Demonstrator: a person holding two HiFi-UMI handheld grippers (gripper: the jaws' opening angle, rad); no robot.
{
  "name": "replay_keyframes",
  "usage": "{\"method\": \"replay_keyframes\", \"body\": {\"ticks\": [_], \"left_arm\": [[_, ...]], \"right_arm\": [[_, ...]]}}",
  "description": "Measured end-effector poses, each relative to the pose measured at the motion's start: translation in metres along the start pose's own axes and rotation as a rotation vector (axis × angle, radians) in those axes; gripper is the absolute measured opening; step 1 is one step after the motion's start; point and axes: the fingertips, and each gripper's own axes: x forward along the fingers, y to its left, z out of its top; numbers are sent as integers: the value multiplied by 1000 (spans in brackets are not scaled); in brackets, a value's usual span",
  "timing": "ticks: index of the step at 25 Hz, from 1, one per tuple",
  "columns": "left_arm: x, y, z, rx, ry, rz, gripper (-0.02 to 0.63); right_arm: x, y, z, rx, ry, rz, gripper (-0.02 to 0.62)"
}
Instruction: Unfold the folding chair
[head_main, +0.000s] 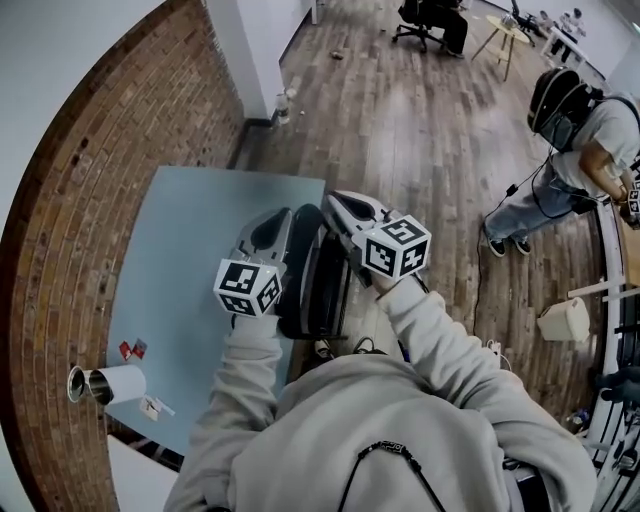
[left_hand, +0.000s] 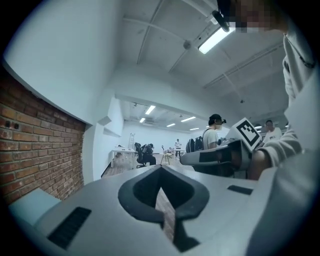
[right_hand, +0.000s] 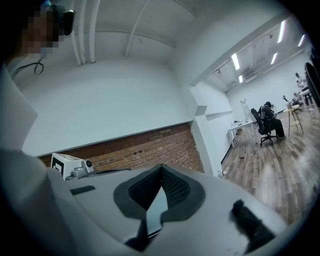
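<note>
In the head view a dark, flat folded chair (head_main: 318, 290) stands on edge beside the light-blue table, just below and between my two grippers. My left gripper (head_main: 283, 215) hangs over the table's right edge, to the left of the chair's top. My right gripper (head_main: 336, 201) is over the chair's top, close beside the left one. Both point away from me, roughly level. Each gripper view shows its jaws meeting at the tip with nothing between them: left gripper (left_hand: 161, 168), right gripper (right_hand: 161, 168). Whether either one touches the chair I cannot tell.
The light-blue table (head_main: 190, 250) stands against a brick wall (head_main: 80, 220), with a paper roll (head_main: 110, 383) and small red items (head_main: 132, 348) at its near end. A person (head_main: 585, 140) stands at the right on the wooden floor, with a white canister (head_main: 565, 320) nearby.
</note>
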Motion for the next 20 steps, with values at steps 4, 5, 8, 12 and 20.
{"method": "replay_keyframes", "body": {"ticks": [4, 5, 8, 12, 20], "left_arm": [[10, 27, -29, -55, 74, 58, 3], [12, 32, -37, -70, 88, 75, 3], [23, 37, -64, -73, 162, 79, 3], [30, 47, -115, -103, 269, 109, 4], [34, 58, -220, -76, 575, 104, 226]], "right_arm": [[16, -19, -27, 32, 40, -22, 6], [19, -24, -34, 42, 50, -31, 6], [32, -37, -52, 69, 84, -39, 6], [42, -60, -98, 128, 147, -103, 8], [54, -80, -243, 300, 387, -192, 207]]}}
